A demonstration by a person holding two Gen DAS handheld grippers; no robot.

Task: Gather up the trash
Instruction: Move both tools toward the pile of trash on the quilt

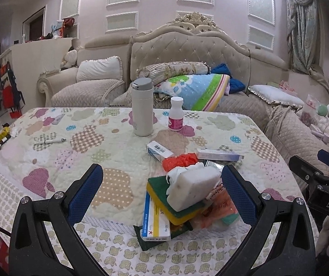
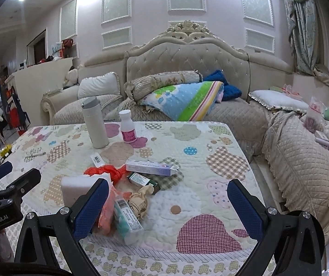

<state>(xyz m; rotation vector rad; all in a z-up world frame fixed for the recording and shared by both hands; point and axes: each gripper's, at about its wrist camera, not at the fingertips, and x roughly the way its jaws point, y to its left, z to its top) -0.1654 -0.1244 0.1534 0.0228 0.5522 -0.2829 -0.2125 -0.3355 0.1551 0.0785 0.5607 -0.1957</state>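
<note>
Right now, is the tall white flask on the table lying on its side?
No, the white flask stands upright on the quilted table cover, its grey lid on top, beside the small pink-labelled bottle.

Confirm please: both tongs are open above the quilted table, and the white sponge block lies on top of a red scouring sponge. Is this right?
One detail is wrong. In the left wrist view the white sponge block lies on a green and yellow scouring sponge, not a red one. Both the left tongs and right tongs are open above the quilted table.
</note>
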